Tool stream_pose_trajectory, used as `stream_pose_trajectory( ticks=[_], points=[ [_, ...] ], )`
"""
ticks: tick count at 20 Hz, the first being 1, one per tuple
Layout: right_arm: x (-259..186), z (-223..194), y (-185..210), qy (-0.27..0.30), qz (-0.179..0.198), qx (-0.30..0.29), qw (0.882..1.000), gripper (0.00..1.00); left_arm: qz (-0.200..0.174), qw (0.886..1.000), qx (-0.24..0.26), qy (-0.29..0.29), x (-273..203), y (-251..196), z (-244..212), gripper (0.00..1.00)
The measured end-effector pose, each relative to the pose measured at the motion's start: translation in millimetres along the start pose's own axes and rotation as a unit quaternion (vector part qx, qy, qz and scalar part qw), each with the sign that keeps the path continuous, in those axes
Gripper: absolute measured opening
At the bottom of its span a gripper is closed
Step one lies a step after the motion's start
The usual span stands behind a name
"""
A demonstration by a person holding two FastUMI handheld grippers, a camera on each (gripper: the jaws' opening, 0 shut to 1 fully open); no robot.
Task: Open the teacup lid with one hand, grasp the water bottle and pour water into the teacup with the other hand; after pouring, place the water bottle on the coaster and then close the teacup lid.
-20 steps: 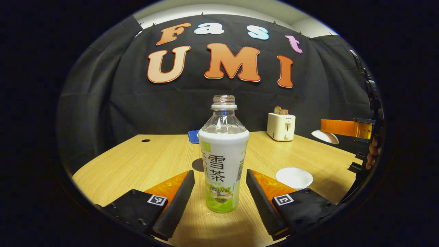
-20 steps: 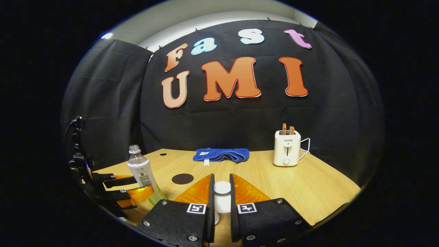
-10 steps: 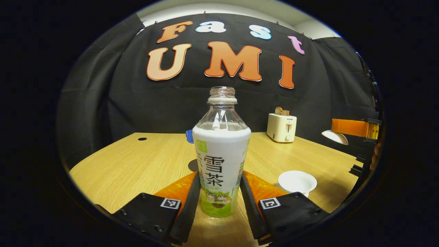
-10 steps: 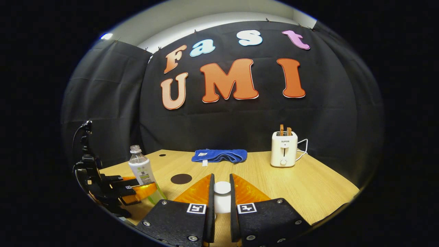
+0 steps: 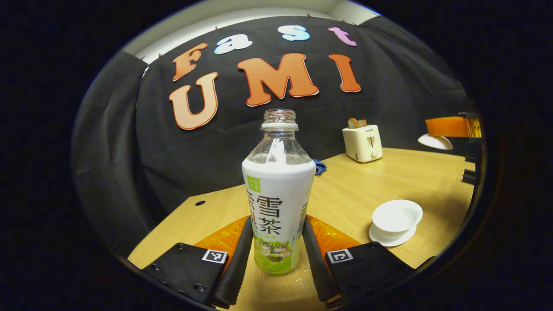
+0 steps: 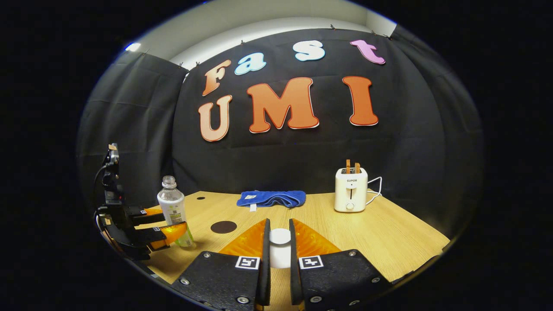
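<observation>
Wooden worktop (image 5: 402,172); left tool (image 5: 276,242) clamps water bottle (image 5: 278,190); right tool (image 6: 279,250) pinches teacup lid (image 6: 280,236); toaster (image 6: 351,195) marked SUPOR.

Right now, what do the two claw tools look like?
The left claw and the right claw look alike: two black blocks studded with screws, each bearing a small black-and-white square marker, with see-through ribbed orange panels behind the long narrow fingers. In the right gripper view, the left claw's black frame stands tall at the side, with a thin dark cable looping from it.

White-green bottle (image 5: 278,203), blue towel (image 6: 271,198)
</observation>
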State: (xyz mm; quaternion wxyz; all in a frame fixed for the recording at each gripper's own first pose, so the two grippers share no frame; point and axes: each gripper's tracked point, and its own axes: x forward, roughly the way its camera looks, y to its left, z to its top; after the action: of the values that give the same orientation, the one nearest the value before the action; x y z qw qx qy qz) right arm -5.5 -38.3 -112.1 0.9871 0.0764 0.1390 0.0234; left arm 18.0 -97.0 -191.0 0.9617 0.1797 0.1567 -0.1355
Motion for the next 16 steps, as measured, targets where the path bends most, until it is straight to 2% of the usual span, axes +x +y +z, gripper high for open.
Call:
stream_pose_trajectory(
  ticks=[3,9,12,15,16],
  points=[
    [-2.3,-0.2,-7.6,-0.002,-0.008,0.0,1.0,0.19,0.002,0.997,0.076,0.002,0.2,-3.4,1.1,0.65],
    [-6.8,-2.4,-21.9,-0.004,-0.02,0.002,1.0,0.19,0.001,0.979,0.205,0.01,0.6,-18.5,-6.4,0.67],
    [-8.2,-6.1,-29.2,-0.001,-0.025,-0.001,1.0,0.19,-0.005,0.964,0.267,0.01,-0.3,-27.8,-8.2,0.63],
    [-11.0,-9.8,-34.4,0.001,-0.026,0.001,1.0,0.19,-0.009,0.947,0.322,0.009,-1.7,-33.2,-11.4,0.66],
    [-11.7,-10.9,-36.6,0.002,-0.027,0.002,1.0,0.19,-0.013,0.942,0.335,0.011,-2.0,-34.8,-12.6,0.63]
  ],
)
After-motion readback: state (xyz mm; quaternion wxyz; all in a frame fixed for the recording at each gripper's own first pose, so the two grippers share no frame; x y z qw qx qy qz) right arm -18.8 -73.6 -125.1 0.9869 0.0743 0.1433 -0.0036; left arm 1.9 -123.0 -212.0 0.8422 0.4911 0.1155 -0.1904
